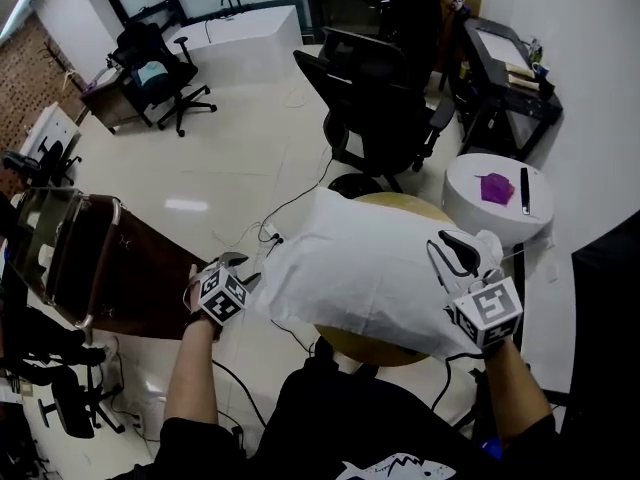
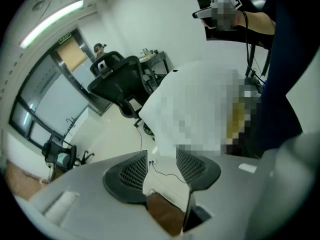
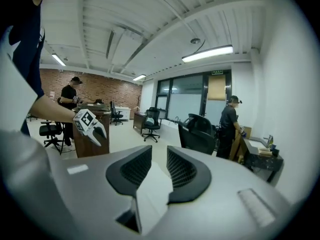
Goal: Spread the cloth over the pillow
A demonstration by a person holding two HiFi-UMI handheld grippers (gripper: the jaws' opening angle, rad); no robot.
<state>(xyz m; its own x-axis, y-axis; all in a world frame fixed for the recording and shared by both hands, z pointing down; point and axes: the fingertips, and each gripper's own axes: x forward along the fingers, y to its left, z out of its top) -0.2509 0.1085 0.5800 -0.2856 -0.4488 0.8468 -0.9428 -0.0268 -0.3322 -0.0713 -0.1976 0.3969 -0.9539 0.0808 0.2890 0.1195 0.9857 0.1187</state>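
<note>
The white cloth (image 1: 370, 268) lies draped over a bulky shape on a round tan stool (image 1: 375, 348), right in front of the person. I cannot tell the pillow apart from the cloth covering it. The cloth slopes from a far corner near the middle of the floor down to its near edge, which hangs past the stool's rim.

The right gripper (image 1: 470, 256) sits at the cloth's right near corner. In the right gripper view a fold of white cloth stands in the gap, and the jaws pinch it between their black ribbed pads (image 3: 180, 166).

The left gripper (image 1: 238, 271) is just beside the cloth's left corner. In the left gripper view its jaws are spread, and only the floor and a thin cable (image 2: 167, 171) show between them. They hold nothing.

On the left stands a brown wooden desk (image 1: 140, 278). A black office chair (image 1: 385, 108) stands on the far side of the stool. To the right is a small round white table (image 1: 470, 203) with a purple thing (image 1: 496, 187) and a thin black stick (image 1: 524, 190) on it.
</note>
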